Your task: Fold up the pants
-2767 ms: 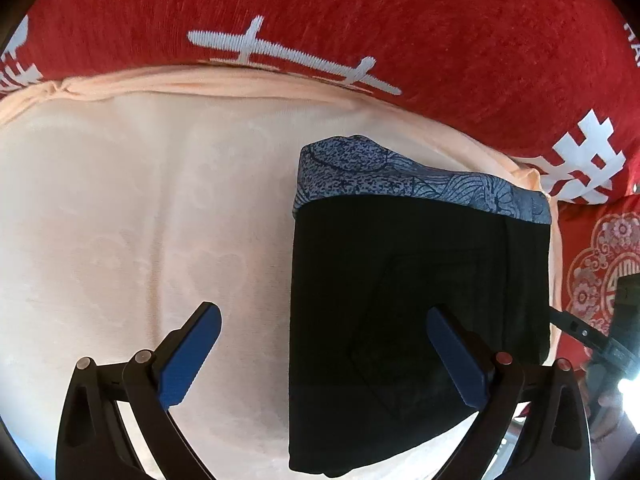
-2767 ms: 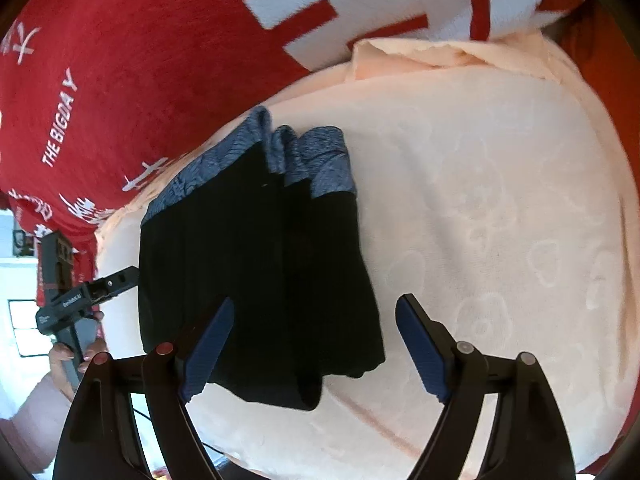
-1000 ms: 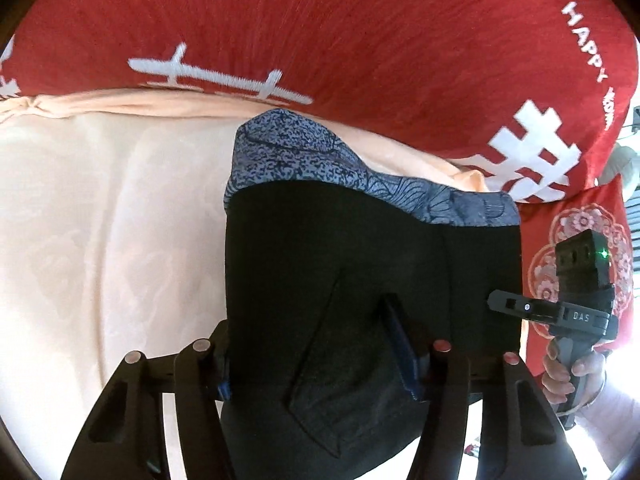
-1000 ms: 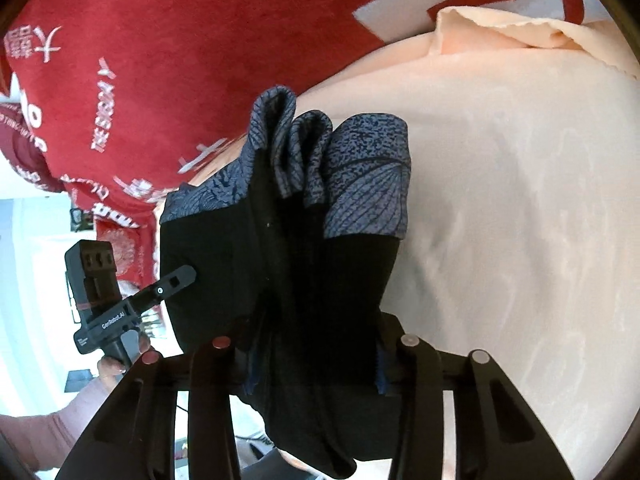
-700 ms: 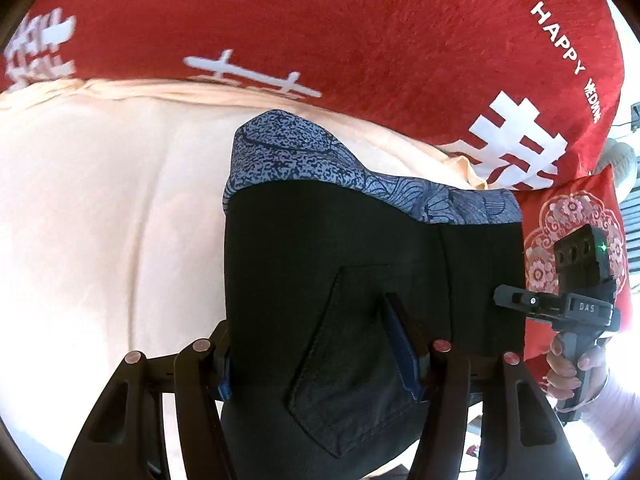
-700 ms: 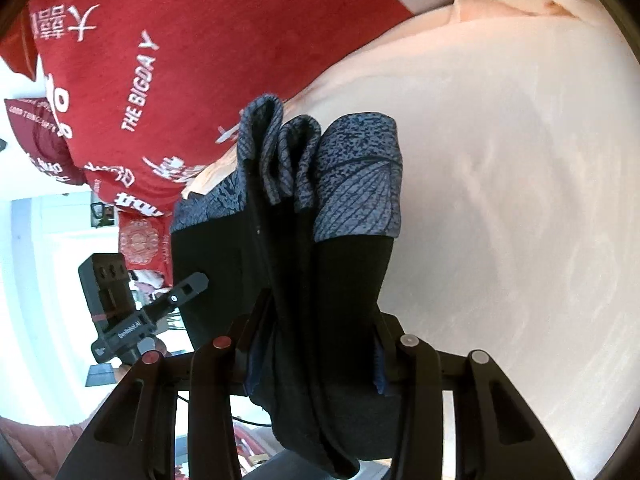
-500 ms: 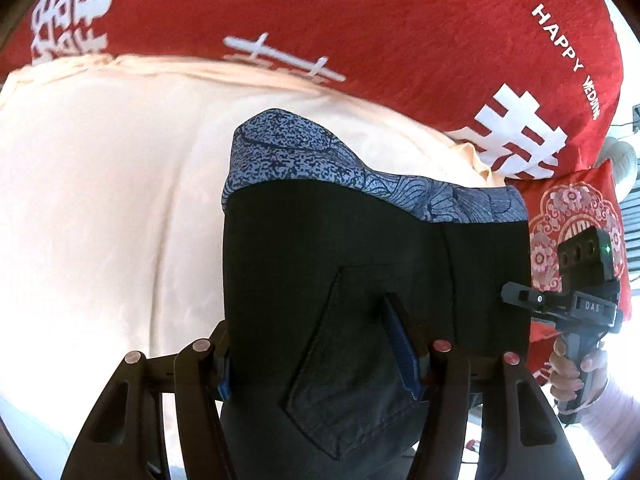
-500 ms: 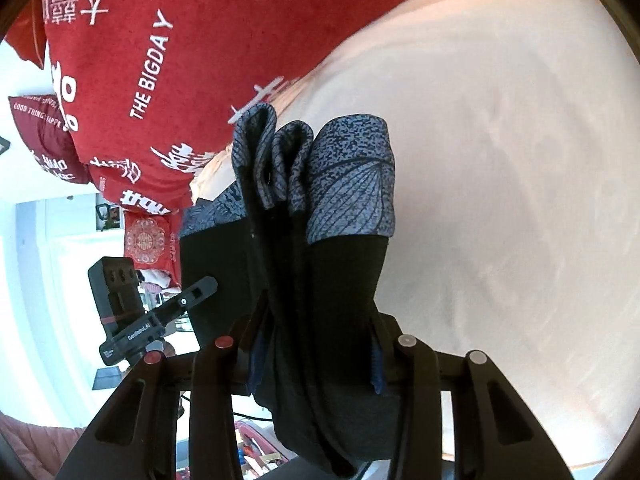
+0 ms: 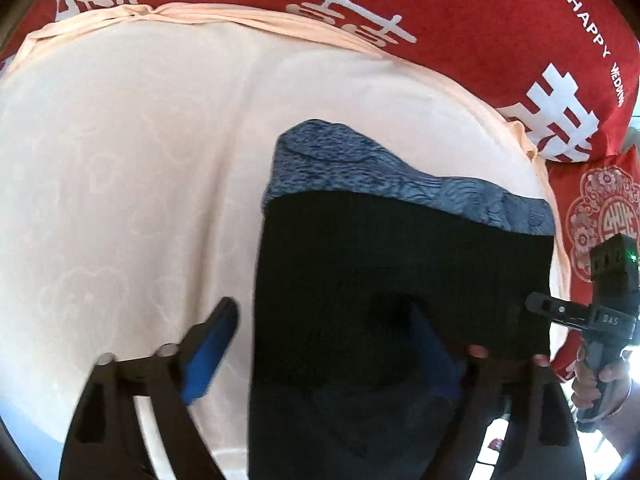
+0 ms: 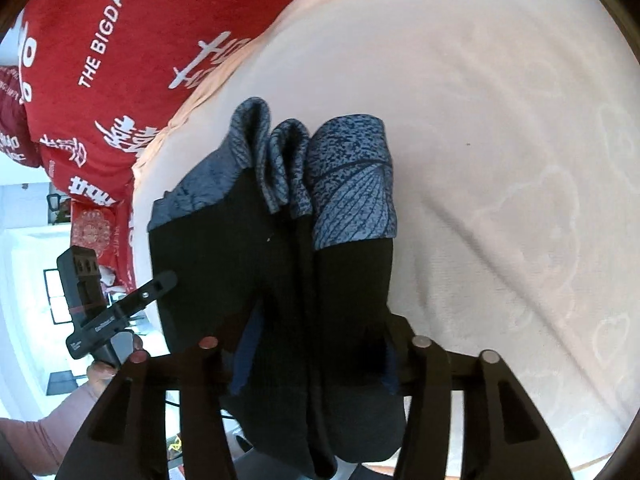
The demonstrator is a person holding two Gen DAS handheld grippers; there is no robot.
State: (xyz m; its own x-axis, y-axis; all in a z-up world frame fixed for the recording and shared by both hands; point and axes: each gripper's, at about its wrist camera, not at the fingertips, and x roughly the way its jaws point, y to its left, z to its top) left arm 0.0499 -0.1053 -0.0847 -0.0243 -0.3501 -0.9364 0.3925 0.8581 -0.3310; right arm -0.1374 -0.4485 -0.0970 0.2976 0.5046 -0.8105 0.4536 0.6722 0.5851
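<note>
The folded black pants (image 9: pixel 400 260) with a blue patterned waistband lie on the peach sheet (image 9: pixel 120 160), waistband away from me. My left gripper (image 9: pixel 320 312) is open at their near end: its left pad stands clear of the fabric's edge, and its right pad lies over the black cloth. In the right wrist view the pants (image 10: pixel 280 260) are a thick bundle of several layers. My right gripper (image 10: pixel 320 320) is shut on it, a pad against each side. Each view shows the other gripper, held in a hand, at the pants' far side.
A red blanket (image 9: pixel 440 0) with white lettering borders the far edge of the sheet, and a red patterned cushion (image 9: pixel 600 208) lies to the right. The peach sheet (image 10: pixel 500 140) stretches wide on the right of the bundle. A pink sleeve (image 10: pixel 48 432) shows at the lower left.
My left gripper has opened and let go of the pants' edge. The pants have come down onto the sheet. My right gripper's fingers stand a little wider but still hold the bundle.
</note>
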